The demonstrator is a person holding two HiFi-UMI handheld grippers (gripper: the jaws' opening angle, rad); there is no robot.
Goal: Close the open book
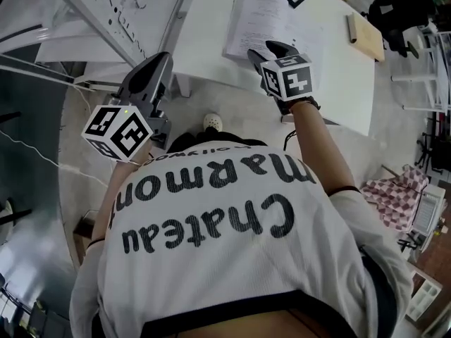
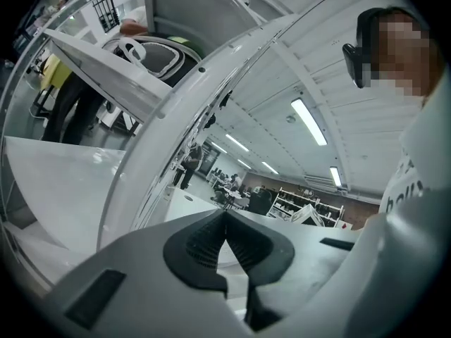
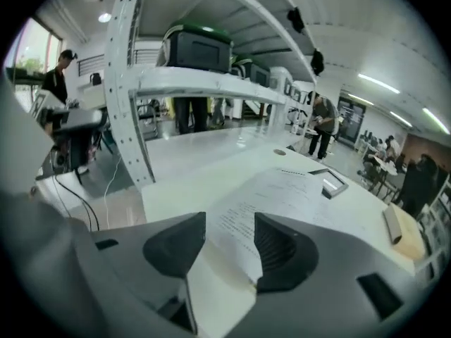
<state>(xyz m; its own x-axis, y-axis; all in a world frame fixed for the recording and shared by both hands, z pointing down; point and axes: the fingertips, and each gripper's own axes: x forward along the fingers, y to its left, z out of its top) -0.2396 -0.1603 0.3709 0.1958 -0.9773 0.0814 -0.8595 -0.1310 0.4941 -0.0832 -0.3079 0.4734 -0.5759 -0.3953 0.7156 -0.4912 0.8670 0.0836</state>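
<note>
My left gripper (image 1: 158,62) is out of this step. Its jaws are pressed together on nothing, and it hangs off the table's near edge, at about 9 o'clock from my other tool.

The work sits with my right gripper (image 1: 271,50), angled down over the white table (image 1: 338,83). Its jaws stand wide apart. The open book (image 1: 246,20) lies flat just past its tips, at 12 o'clock in the head view. In the right gripper view, the near edge of a printed page runs up between the two pads, and neither pad looks pressed on it.

I judge this as the start of closing: the book gapes and no leaf is turned over yet. The next move calls for pinching or hooking that near page edge. Then I swing it toward 12 o'clock over the spine and take the cover with it, not one thin sheet, which could crease.
</note>
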